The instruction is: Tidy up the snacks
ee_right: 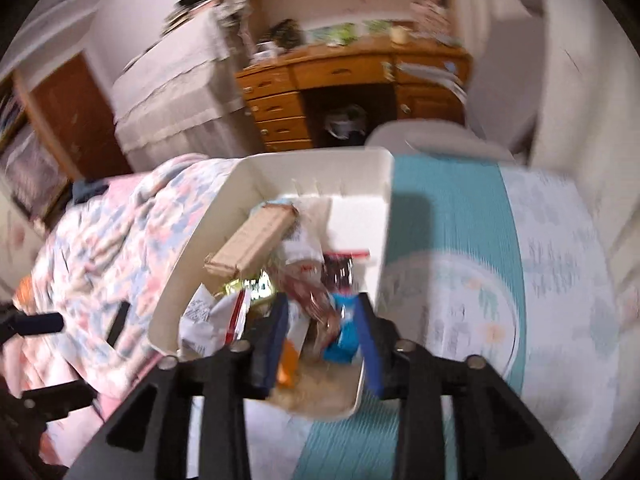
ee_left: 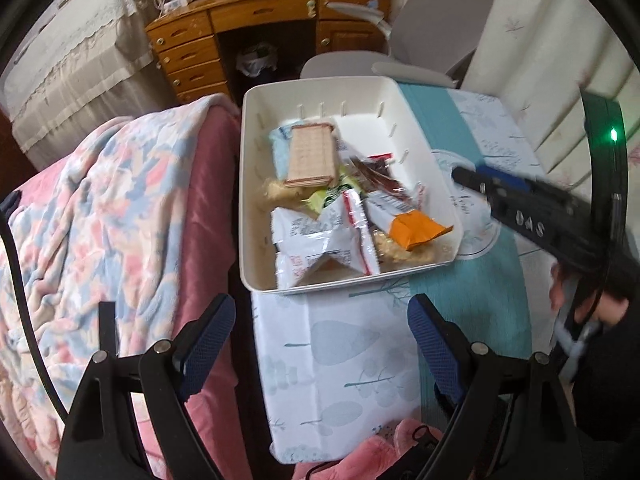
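A white plastic bin (ee_left: pixel 420 152) sits on the table and holds several snack packets: a brown wafer pack (ee_left: pixel 310 156), white packets (ee_left: pixel 320 240) and an orange-tipped one (ee_left: pixel 416 230). My left gripper (ee_left: pixel 320 344) is open and empty, just in front of the bin. My right gripper (ee_right: pixel 322 332) hangs over the bin's (ee_right: pixel 200 256) near right corner, jaws partly open around a blue packet (ee_right: pixel 342 344) and a dark red one (ee_right: pixel 316 300); the view is blurred. It also shows in the left wrist view (ee_left: pixel 464 176) beside the bin's right wall.
The table has a white and teal cloth (ee_left: pixel 340 360). A bed with a flowered blanket (ee_left: pixel 100 220) lies to the left. A wooden desk (ee_left: pixel 260 28) and a grey chair (ee_left: pixel 432 28) stand behind the table.
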{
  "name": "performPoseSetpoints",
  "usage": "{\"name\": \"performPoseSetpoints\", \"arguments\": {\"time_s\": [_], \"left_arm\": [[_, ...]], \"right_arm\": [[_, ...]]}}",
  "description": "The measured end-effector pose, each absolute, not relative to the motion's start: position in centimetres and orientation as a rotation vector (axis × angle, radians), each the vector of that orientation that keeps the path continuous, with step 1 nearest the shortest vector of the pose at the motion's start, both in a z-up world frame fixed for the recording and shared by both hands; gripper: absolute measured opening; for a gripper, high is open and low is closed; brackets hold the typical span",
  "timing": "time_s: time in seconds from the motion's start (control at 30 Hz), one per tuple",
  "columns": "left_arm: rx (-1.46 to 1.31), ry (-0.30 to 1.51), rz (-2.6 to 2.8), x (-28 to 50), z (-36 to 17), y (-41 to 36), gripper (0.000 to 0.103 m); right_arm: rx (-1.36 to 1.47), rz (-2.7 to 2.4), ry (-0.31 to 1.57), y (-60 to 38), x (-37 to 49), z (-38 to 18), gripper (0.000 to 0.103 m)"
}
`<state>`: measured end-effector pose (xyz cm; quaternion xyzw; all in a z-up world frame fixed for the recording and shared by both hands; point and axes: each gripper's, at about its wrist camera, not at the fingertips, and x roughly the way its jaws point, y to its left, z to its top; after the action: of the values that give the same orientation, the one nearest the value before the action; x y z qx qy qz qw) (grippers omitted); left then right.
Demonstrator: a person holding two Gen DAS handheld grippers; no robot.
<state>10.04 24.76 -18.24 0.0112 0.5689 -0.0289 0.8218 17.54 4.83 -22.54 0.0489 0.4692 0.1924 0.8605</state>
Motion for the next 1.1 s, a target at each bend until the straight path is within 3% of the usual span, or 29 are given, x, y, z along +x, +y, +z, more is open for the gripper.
{"name": "performPoseSetpoints", "arguments": {"time_s": [0.17, 0.27, 0.7, 0.8, 1.1], "left_arm": [[0.011, 1.172, -0.111, 8.6, -19.2, 23.4, 0.087], [0.004, 1.185, -0.133, 7.6, -19.5, 22.0, 0.087], [-0.110, 1.146, -0.147, 2.3, -15.9, 14.5, 0.087], [-0.134, 1.132, -0.128, 0.5, -15.0, 13.4, 0.092], [-0.195, 1.045, -0.019, -4.5, -13.6, 11.2, 0.101]], "right_arm": [[0.206, 0.311, 1.075, 2.2, 13.1, -23.7, 0.048], [0.232, 0.277, 1.127, 0.5, 9.6, -23.6, 0.061], [0.207, 0.214, 1.208, -5.6, 0.9, -16.3, 0.080], [0.190, 0.239, 1.202, -6.2, -0.7, -14.6, 0.090], [0.116, 0.221, 1.219, -8.4, -5.9, -14.1, 0.097]]}}
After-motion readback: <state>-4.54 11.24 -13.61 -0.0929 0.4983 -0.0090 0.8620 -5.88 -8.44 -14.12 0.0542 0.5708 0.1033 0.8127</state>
